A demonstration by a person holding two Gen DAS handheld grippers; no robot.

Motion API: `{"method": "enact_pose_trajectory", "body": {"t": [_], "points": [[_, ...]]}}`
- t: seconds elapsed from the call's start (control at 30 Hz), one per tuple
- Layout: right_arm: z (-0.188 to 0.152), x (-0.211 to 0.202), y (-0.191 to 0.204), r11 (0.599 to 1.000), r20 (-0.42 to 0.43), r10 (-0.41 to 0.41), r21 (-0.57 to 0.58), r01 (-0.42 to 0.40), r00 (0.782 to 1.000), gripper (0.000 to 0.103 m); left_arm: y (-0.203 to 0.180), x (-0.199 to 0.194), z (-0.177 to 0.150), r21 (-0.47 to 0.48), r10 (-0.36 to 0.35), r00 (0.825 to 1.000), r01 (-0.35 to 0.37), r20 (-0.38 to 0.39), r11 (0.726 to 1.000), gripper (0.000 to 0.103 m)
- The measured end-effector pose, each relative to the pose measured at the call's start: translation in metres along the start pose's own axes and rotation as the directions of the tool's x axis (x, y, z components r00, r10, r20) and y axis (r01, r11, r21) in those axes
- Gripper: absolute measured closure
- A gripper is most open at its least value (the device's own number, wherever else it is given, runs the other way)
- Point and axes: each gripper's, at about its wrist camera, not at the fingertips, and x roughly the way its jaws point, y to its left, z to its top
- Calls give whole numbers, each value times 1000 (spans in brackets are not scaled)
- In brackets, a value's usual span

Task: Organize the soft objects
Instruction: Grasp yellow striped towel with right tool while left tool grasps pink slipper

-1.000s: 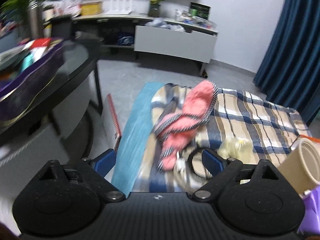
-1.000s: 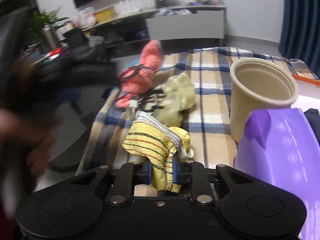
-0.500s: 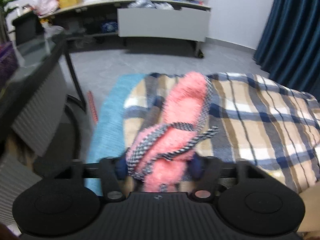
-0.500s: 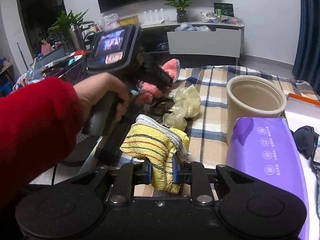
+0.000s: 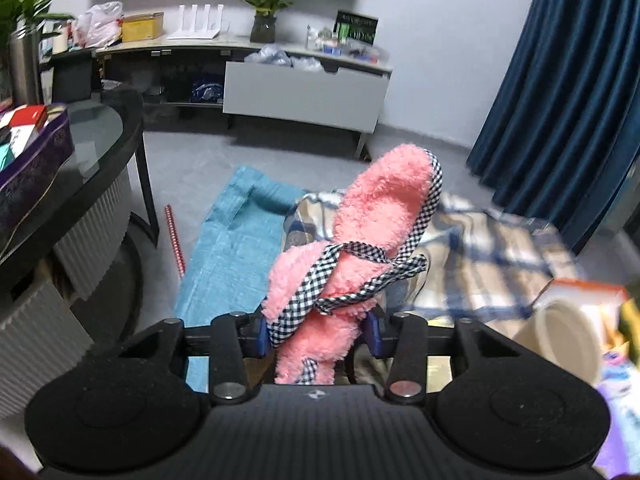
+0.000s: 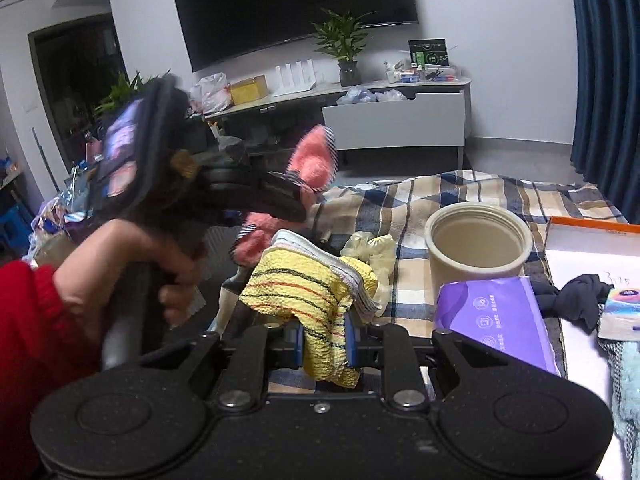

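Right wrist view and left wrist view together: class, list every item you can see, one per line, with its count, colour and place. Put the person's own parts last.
Fleece item: 1, pink with black-and-white check trim, clamped in left gripper.
Striped cloth: 1, yellow, clamped in right gripper.
Plaid blanket: 1, blue, beige and white, under the items.
Round container: 1, beige, open, upright on the blanket.
Tissue pack: 1, purple, in front of the container.
Dark cloth: 1, navy or black, right of the pack.
Pale scrunchies: number unclear, cream, behind the striped cloth.
Teal mat: 1, on the floor.
Television: 1, black, on the wall.
Left hand: 1, red sleeve, holds left gripper.
Left gripper: 1, black.
Right gripper: 1, black.
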Motion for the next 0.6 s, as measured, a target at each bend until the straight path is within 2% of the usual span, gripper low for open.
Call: {"method": "enact_pose_trajectory", "body": {"t": [0.03, 0.1, 0.13, 0.2, 0.33, 0.6], "points": [[0, -2, 0, 1000, 2, -3, -2, 3, 1000, 79, 3, 1, 2, -14, 23, 1000, -23, 10, 1000, 59], [-1, -8, -1, 1000, 2, -5, 10, 5, 1000, 79, 16, 5, 9, -48, 126, 992, -124, 20, 991, 59], [-1, -12, -1, 1000, 9, -4, 7, 4, 1000, 79, 24, 4, 12, -71, 140, 990, -138, 16, 988, 60], [-1, -19, 0, 1000, 22, -3, -7, 3, 1000, 79, 33, -7, 17, -93, 140, 990, -137, 23, 986, 60], [4, -25, -2, 1000, 34, -6, -1, 6, 999, 79, 17, -39, 15, -32, 134, 989, -133, 63, 991, 60], [23, -36, -11, 999, 80, 3, 35, -6, 997, 79, -13, -86, -18, -72, 126, 989, -121, 78, 990, 60]]}}
